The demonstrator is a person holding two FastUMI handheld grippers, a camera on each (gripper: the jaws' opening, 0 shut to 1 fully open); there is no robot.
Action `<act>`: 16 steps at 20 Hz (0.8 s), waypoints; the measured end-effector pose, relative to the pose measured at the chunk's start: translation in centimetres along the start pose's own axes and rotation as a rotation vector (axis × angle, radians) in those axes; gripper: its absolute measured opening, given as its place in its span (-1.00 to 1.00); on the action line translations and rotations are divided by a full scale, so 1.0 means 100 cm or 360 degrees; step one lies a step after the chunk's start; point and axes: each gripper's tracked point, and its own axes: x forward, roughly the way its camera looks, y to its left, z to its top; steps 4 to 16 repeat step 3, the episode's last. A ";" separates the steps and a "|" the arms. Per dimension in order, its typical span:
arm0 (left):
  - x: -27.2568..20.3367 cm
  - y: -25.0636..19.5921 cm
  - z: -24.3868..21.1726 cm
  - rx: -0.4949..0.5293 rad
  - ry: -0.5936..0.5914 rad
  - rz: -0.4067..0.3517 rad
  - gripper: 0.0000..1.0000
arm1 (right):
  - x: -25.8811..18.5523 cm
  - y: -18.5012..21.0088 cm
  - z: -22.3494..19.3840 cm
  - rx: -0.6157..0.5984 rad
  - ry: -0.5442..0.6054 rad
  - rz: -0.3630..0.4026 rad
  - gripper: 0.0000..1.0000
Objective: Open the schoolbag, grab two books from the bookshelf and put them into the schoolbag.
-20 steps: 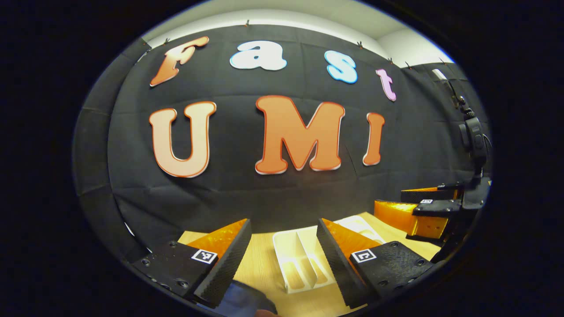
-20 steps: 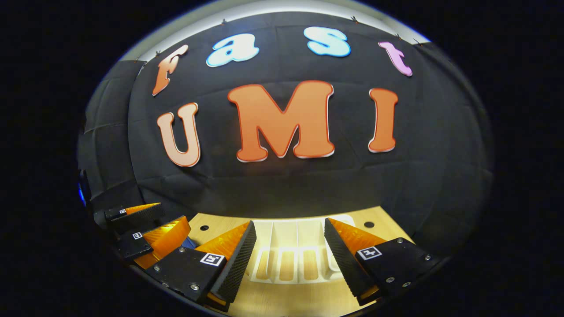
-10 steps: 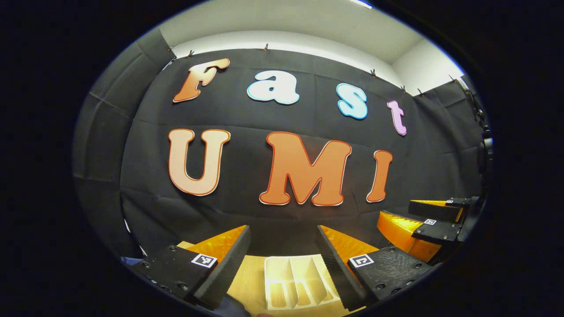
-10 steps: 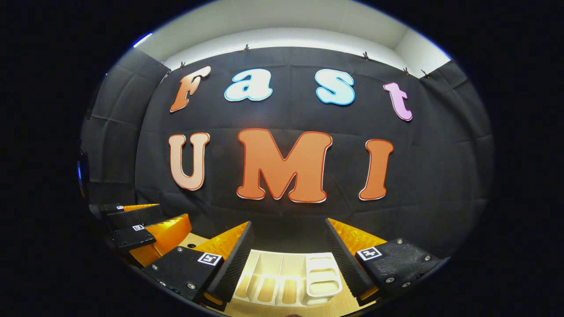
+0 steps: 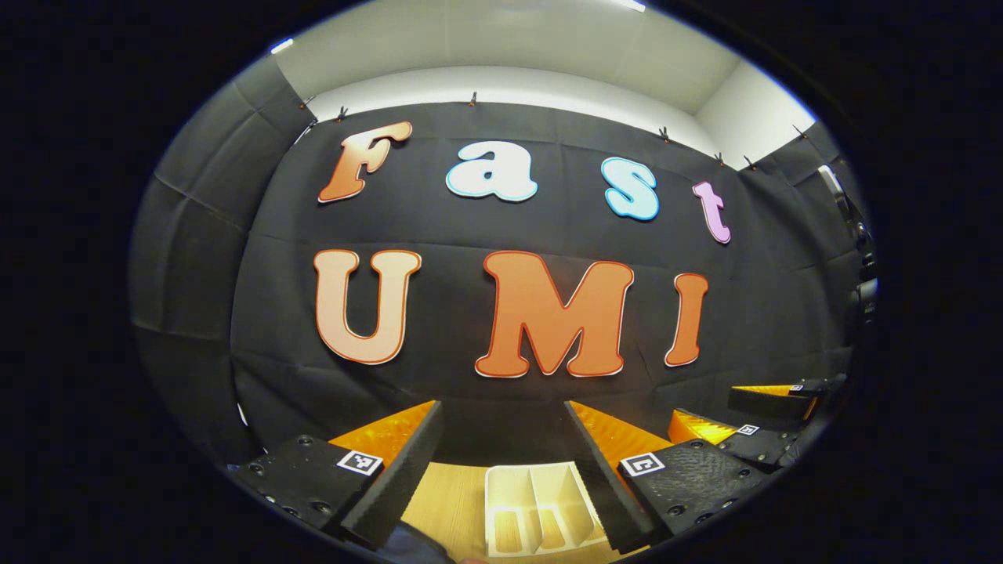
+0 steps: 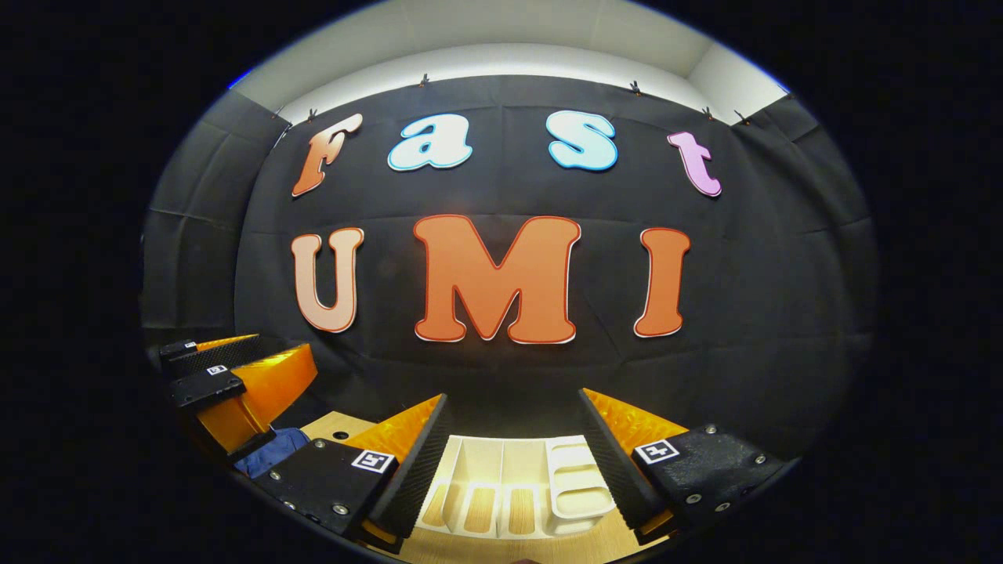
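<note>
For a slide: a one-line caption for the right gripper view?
Right tool open above the white bookshelf on the wooden table; left tool open alongside.

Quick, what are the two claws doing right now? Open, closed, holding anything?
Left claw: open, holding nothing, above the white slotted plastic bookshelf.
Right claw: open, holding nothing.
</note>
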 end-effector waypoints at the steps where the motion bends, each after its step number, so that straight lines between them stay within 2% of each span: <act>1: 0.002 -0.002 -0.002 0.0007 0.0009 -0.0013 0.87 | 0.001 0.001 0.001 0.0000 -0.0005 -0.0008 0.90; 16: 0.003 -0.003 -0.004 0.0036 0.0022 -0.0031 0.87 | 0.001 0.004 0.000 0.0006 -0.0005 -0.0021 0.90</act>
